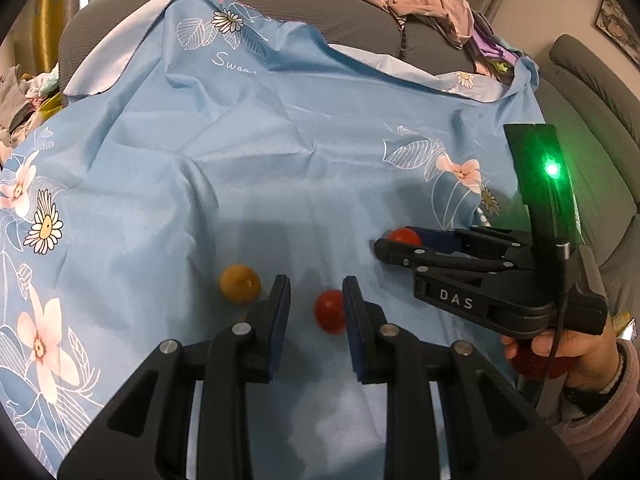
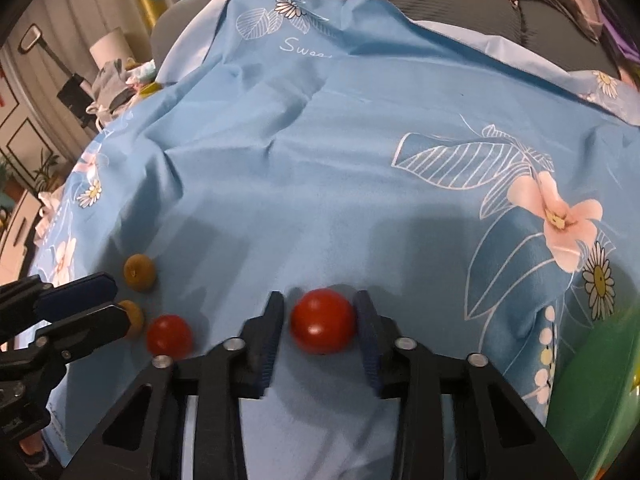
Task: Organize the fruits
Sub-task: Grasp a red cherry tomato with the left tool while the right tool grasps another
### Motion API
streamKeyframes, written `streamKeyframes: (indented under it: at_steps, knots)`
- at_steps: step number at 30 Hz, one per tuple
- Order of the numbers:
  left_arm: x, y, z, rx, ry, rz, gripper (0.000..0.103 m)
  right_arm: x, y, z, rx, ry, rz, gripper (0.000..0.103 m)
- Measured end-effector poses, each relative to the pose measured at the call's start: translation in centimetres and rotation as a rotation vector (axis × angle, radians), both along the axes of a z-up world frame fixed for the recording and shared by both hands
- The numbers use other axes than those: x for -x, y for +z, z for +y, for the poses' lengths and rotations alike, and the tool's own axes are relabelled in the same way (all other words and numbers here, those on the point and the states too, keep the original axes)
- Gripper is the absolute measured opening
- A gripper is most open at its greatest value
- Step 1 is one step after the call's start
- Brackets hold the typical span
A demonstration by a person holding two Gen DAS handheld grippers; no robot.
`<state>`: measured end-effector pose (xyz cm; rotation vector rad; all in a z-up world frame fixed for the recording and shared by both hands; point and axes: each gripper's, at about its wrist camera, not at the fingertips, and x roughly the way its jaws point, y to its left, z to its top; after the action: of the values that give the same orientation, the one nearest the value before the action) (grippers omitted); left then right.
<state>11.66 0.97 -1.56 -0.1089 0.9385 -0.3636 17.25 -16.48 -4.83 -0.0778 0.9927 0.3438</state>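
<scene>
Red tomato (image 2: 323,321) between right gripper (image 2: 320,324) pads, pinched, left gripper (image 1: 316,308) pressed together, empty, beside second tomato (image 1: 330,311)

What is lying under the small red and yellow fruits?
A light blue floral cloth is spread under the round red fruit and the yellow-brown round fruit. What the cloth rests on is covered here.

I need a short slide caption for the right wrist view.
Right claw closing around a red tomato on the blue floral cloth.

a grey sofa (image 1: 360,20) carries a blue floral cloth (image 1: 280,140) with two red tomatoes (image 2: 170,336) and yellow fruits (image 2: 139,272).
</scene>
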Motion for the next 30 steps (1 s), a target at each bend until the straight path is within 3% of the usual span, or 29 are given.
streamKeyframes:
  at_steps: [6, 22, 24, 26, 30]
  knots:
    - [0.1, 0.0, -0.4, -0.011, -0.013, 0.002, 0.024, 0.3, 0.1, -0.3, -0.014, -0.001, -0.001, 0.031]
    - [0.8, -2.2, -0.3, -0.015, -0.077, 0.054, 0.028, 4.8, 2.0, -2.7, -0.174, 0.007, -0.046, 0.031]
    - [0.6, -2.4, -1.0, -0.02, -0.104, 0.059, 0.036, 5.0, 2.2, -2.6, -0.184, 0.009, -0.049, 0.031]
    - [0.0, -2.6, -1.8, -0.047, -0.117, 0.054, 0.053, 5.1, 2.3, -2.6, -0.19, 0.012, -0.053, 0.031]
    - [-0.9, -3.1, -3.1, -0.091, -0.13, 0.045, 0.05, 5.6, 2.6, -2.4, -0.195, 0.021, -0.061, 0.031]
